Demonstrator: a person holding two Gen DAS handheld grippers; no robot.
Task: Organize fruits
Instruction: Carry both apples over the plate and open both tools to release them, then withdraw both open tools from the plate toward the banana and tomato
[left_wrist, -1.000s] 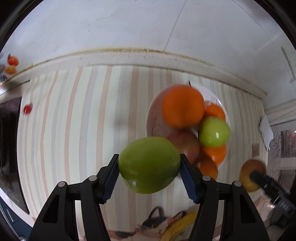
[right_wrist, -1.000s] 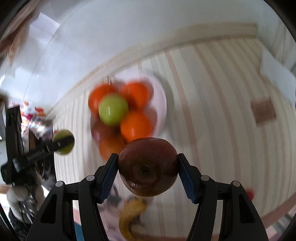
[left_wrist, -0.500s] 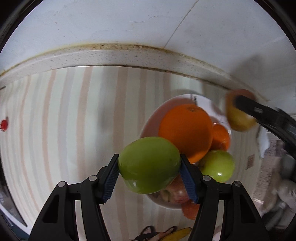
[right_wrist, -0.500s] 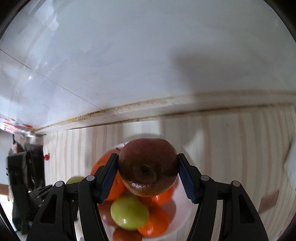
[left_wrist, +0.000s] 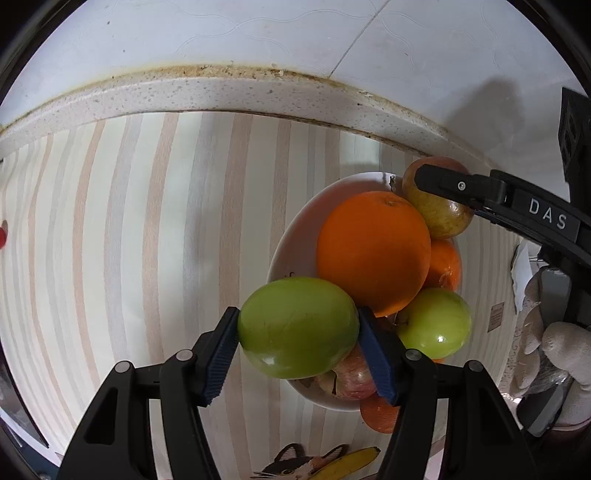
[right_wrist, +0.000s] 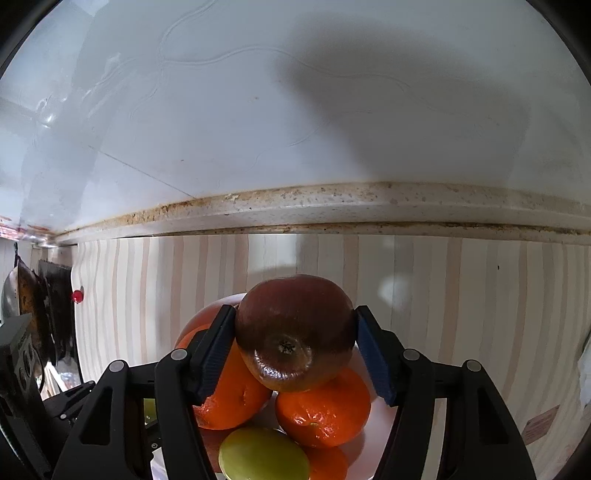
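My left gripper (left_wrist: 297, 328) is shut on a green apple (left_wrist: 295, 326), held over the near left rim of a white bowl (left_wrist: 295, 236). The bowl holds a large orange (left_wrist: 373, 251), another green apple (left_wrist: 436, 323), smaller oranges and a red apple. My right gripper (right_wrist: 295, 332) is shut on a dark red apple (right_wrist: 293, 328), held above the bowl's far side; it also shows in the left wrist view (left_wrist: 439, 218). Oranges (right_wrist: 321, 410) and a green apple (right_wrist: 262, 458) lie below it.
The bowl stands on a striped tablecloth (left_wrist: 147, 240) close to a speckled ledge (left_wrist: 221, 88) and a white tiled wall. A small red object (left_wrist: 3, 234) lies far left. A banana print (left_wrist: 343, 461) shows at the cloth's near edge.
Both grippers have moved in over the bowl with their apples held. The right gripper has come closer to the fruit pile and the wall; the bowl looms larger in both views.
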